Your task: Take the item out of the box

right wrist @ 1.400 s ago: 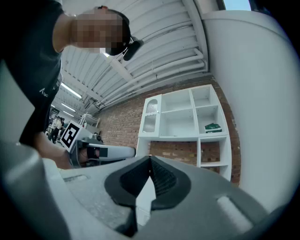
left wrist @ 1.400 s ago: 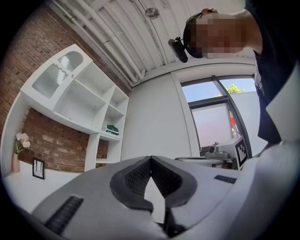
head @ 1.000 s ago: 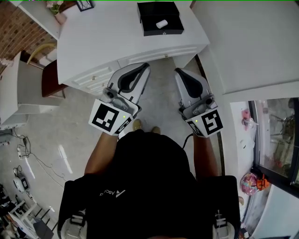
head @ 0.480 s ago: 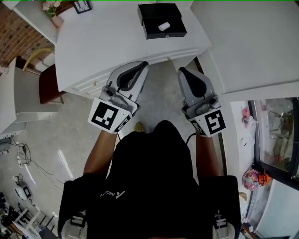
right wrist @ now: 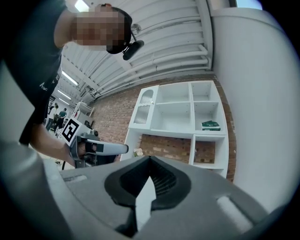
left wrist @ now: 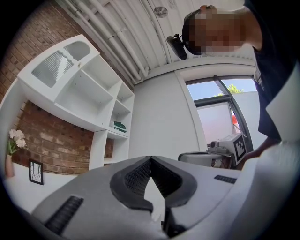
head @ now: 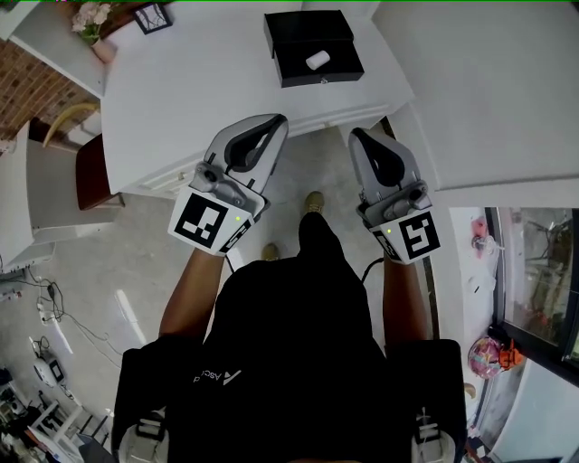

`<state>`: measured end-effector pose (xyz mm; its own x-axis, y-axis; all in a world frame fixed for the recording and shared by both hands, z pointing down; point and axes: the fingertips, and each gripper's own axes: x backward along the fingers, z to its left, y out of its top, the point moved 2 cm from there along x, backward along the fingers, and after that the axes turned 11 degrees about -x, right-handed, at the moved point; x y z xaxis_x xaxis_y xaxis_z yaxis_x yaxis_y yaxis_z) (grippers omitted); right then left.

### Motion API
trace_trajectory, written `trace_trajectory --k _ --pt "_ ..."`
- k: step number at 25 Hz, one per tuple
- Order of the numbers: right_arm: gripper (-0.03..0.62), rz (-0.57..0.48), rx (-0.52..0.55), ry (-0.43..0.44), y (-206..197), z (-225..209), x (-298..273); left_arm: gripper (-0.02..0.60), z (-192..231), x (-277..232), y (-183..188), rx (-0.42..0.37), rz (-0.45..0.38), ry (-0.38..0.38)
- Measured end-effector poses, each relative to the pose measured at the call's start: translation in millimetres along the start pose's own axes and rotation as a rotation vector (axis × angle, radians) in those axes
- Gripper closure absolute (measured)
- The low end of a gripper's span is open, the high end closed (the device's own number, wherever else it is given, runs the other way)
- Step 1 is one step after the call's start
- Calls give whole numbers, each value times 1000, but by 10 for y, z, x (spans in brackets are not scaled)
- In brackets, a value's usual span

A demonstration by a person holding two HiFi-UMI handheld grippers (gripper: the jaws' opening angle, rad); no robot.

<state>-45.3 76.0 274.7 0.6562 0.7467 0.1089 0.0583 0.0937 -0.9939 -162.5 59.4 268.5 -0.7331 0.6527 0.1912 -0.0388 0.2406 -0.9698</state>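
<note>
- Item (head: 317, 61): inside open box (head: 289, 70), far on table (head: 181, 99).
- Left gripper (head: 274, 121), right gripper (head: 356, 136): pressed together, empty, near table edge.
- Approach step; next: reach far, spread jaws over item.

Only a small white logo print (head: 217, 374) on the person's black shirt (head: 298, 353), possibly "Asc…", hardly legible.

The box (head: 308, 25) is showing black, the item (head: 317, 61) and table (head: 199, 90) white, while the left gripper (head: 279, 119) and right gripper (head: 355, 134) are showing grey bodies with black-and-white square-patterned markers.
</note>
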Motion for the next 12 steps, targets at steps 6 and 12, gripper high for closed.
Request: trace_trajectory --k 6,12 --pt "592 18 22 31 -109 -645 -297 581 255 -598 -287 -16 50 24" --pt "592 32 11 69 -275 -1392 -568 581 508 -1268 -613 -48 124 49"
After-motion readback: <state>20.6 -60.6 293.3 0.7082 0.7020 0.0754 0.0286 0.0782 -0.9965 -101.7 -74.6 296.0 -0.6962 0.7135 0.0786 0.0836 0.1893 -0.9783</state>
